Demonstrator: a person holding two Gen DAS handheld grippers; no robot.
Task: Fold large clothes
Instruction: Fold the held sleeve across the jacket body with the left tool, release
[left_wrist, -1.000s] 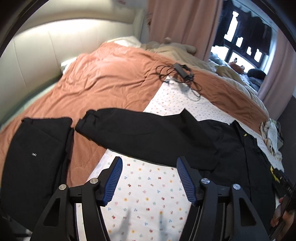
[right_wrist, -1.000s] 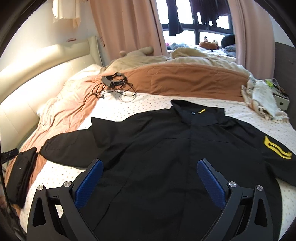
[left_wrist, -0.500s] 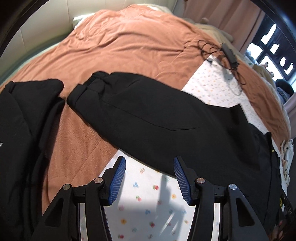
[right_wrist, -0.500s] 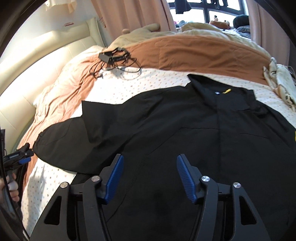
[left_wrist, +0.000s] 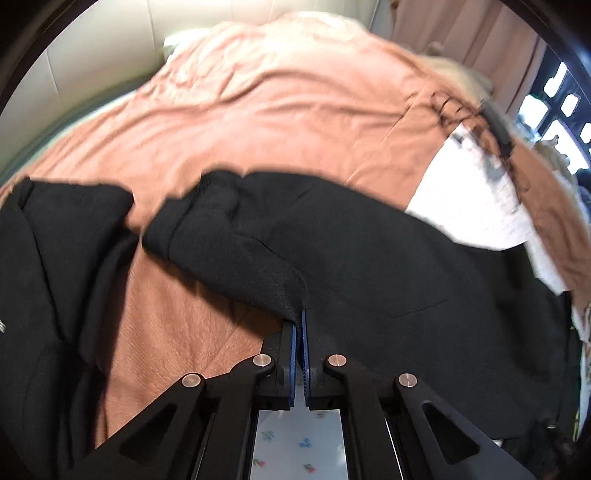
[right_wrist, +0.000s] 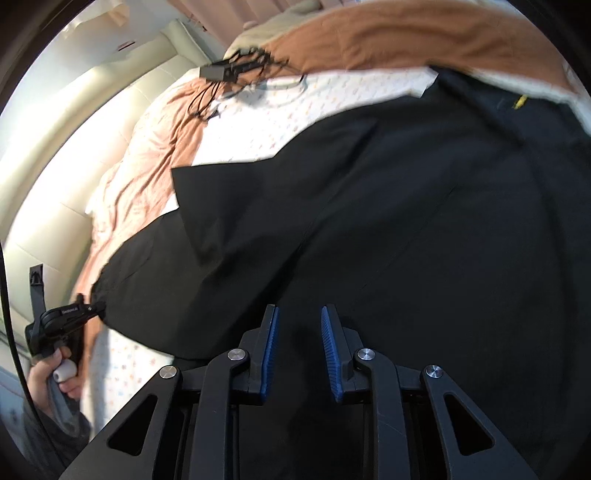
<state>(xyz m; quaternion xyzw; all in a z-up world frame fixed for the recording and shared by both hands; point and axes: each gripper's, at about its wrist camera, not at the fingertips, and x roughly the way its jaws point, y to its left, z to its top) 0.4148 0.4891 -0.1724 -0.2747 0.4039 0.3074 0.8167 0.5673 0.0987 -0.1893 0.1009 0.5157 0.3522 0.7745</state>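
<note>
Black jacket (right_wrist: 388, 206) sleeve pinched by left gripper (left_wrist: 299, 319) | right gripper (right_wrist: 299, 314) spread above it

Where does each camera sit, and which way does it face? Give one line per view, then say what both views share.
Left wrist: sits on the left gripper, facing along its shut blue-padded fingers, which pinch the black jacket's long sleeve over the rust-orange blanket; only the gripper shows.
Right wrist: sits on the right gripper, facing over the black jacket's body, fingers apart; the person's left hand shows at far left.
Shared: jacket, blanket, floral white sheet, black cable bundle.
</note>
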